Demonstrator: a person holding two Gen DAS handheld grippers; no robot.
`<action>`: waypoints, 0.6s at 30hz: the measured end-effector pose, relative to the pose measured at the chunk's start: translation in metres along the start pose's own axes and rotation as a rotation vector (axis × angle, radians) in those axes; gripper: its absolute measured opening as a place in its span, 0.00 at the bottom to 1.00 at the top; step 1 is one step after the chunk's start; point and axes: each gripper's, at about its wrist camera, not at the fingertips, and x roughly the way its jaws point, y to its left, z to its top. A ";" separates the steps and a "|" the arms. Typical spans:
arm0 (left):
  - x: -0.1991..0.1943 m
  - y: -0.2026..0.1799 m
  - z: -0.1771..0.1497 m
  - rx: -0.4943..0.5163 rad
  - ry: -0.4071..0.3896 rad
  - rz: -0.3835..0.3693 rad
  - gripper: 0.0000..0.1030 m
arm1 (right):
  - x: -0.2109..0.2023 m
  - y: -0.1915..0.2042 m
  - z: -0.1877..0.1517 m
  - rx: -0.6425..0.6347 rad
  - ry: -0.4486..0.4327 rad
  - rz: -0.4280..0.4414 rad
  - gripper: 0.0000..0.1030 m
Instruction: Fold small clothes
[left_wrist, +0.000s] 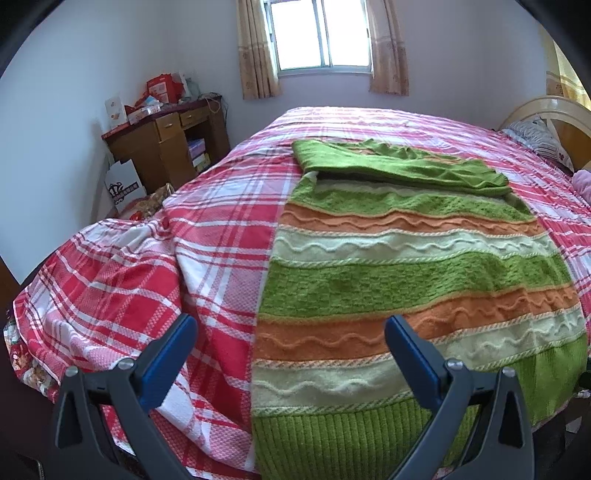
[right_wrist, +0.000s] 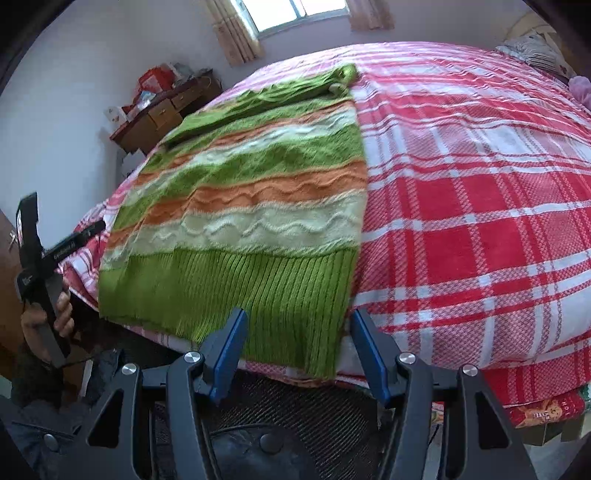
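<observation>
The sweater (left_wrist: 413, 273) lies flat on the bed (left_wrist: 221, 236), its hem at the near edge, a sleeve (left_wrist: 399, 166) folded across its far end. A desk (left_wrist: 170, 144) stands beyond the bed's far left corner, a pillow (left_wrist: 535, 136) at the far right.

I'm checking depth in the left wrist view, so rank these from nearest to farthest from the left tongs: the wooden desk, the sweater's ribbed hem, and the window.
1. Ribbed hem, just below the left tongs.
2. Wooden desk, far left corner.
3. Window, back wall.
</observation>
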 end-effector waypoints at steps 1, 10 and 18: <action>-0.001 0.000 0.000 0.000 -0.003 -0.002 1.00 | 0.002 0.002 0.000 -0.012 0.010 -0.006 0.48; 0.003 0.011 0.003 -0.056 0.010 -0.034 1.00 | 0.009 -0.001 0.000 -0.001 0.054 -0.010 0.35; -0.009 0.027 0.012 -0.055 -0.051 -0.003 1.00 | -0.012 -0.004 0.023 0.039 0.032 0.170 0.09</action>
